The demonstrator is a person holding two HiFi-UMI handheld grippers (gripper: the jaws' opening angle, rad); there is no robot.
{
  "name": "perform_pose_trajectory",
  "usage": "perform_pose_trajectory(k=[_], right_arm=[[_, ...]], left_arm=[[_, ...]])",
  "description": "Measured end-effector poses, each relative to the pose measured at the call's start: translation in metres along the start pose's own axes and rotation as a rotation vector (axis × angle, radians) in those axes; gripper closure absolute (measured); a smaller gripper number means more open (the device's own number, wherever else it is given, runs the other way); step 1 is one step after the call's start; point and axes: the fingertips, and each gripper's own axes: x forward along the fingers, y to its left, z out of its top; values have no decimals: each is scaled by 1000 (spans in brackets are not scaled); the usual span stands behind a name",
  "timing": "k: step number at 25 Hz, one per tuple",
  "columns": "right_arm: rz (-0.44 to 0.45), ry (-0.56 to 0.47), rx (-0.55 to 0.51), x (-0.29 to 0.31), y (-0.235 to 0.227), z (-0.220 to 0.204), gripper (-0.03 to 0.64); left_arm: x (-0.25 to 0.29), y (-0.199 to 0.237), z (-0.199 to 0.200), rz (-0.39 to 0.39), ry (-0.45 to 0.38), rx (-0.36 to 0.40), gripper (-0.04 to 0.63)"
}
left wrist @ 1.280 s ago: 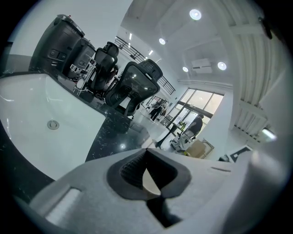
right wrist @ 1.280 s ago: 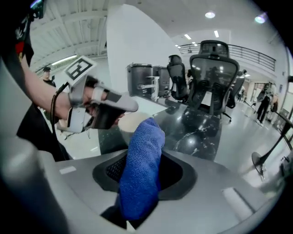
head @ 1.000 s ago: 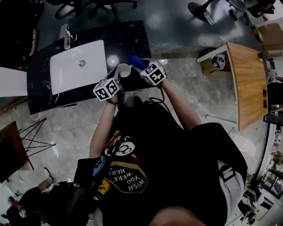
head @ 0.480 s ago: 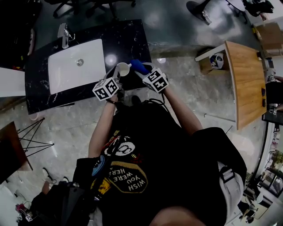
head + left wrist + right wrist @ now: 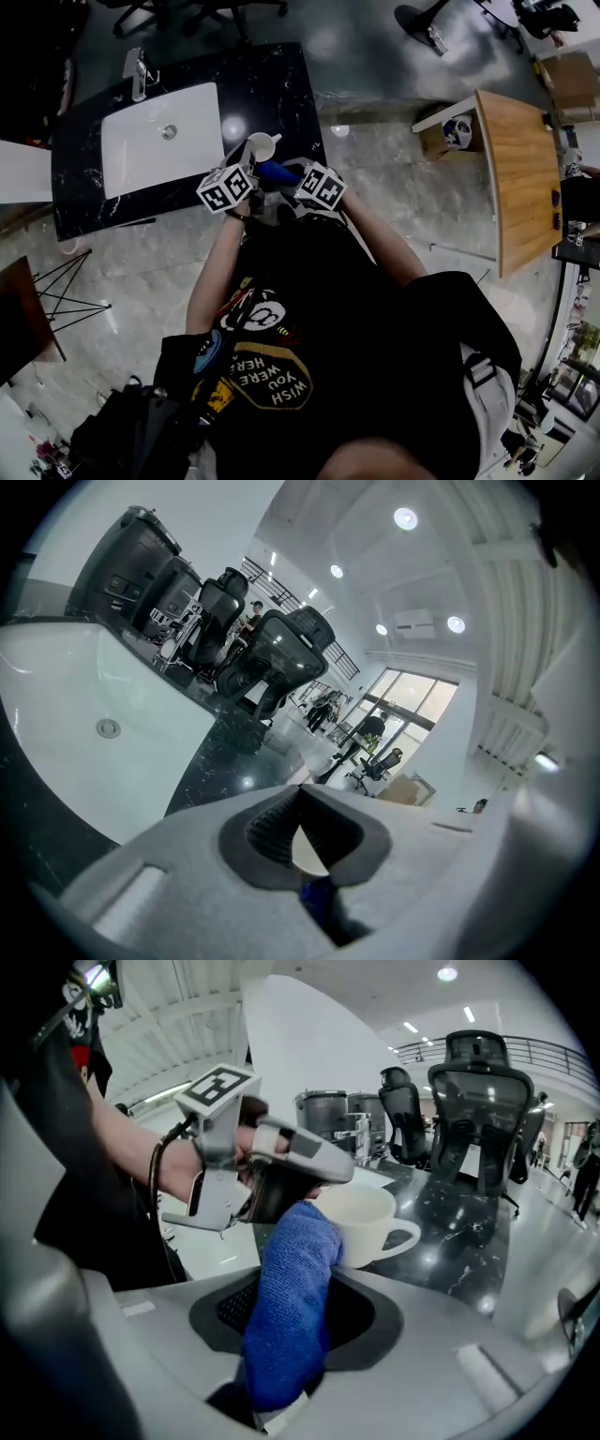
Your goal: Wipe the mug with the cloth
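A white mug (image 5: 261,147) hangs over the black counter's front edge, and my left gripper (image 5: 246,167) is shut on its wall. In the left gripper view only a cream sliver of the mug (image 5: 306,850) shows between the closed pads of that gripper (image 5: 300,803). My right gripper (image 5: 298,1283) is shut on a folded blue cloth (image 5: 291,1326). The cloth's tip touches the side of the mug (image 5: 366,1218) opposite its handle. In the head view the cloth (image 5: 274,172) lies between the two marker cubes, just below the mug.
A white sink basin (image 5: 159,136) with a tap (image 5: 139,73) is set in the black marble counter (image 5: 277,80) left of the mug. A wooden table (image 5: 525,178) stands at the right. Office chairs (image 5: 483,1101) stand beyond the counter.
My right gripper has swung the cloth from the mug's far right side down and left to its near side. The left gripper and the mug have stayed put.
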Motion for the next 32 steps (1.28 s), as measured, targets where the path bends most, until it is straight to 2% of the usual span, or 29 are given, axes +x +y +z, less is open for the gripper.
perform_pose_trajectory(k=[2,5,8,11,13,14,16,19,20,22,25,26,27,30,32], right_arm=[[-39,-63,46,-16,-18,14,460],[-160,-144,139,-43,-65,39,460],[-229,-87,182,-39,-87,33,460],[-129,12,87,-12,-49,12,460],[-51,37,28,-5,-18,-1,460],[-40,31,29,-6,-10,-5,460],[-94,-14,76,-19,-18,-2,462],[-274,-88,161,-43,-59,14,460],[-314,-100,180,-47,-71,17,431],[-343,-117,208,-51,-85,19,283],[-376,-202,243,-67,-91,32,281],[-397,-241,253,-74,-93,37,288],[-426,-277,258,-81,-95,41,338],[-528,-335,259,-98,-102,46,614],[-551,-343,272,-100,-103,45,615]], left_arm=[[0,0,0,0,7,5,591],[0,1,0,0,12,7,591],[0,0,1,-8,6,5,591],[0,-1,0,-9,5,-1,591],[1,-1,-1,-5,13,9,591],[0,0,-1,-1,17,18,591],[-1,2,0,5,17,29,591],[-5,5,4,10,5,25,591],[-6,7,5,13,2,21,591],[-8,8,5,18,0,19,591],[-15,3,11,20,-8,79,591],[-18,0,15,18,-15,114,591],[-21,-4,20,16,-24,153,591],[-32,-16,35,22,-58,278,591],[-39,-21,44,34,-83,333,591]])
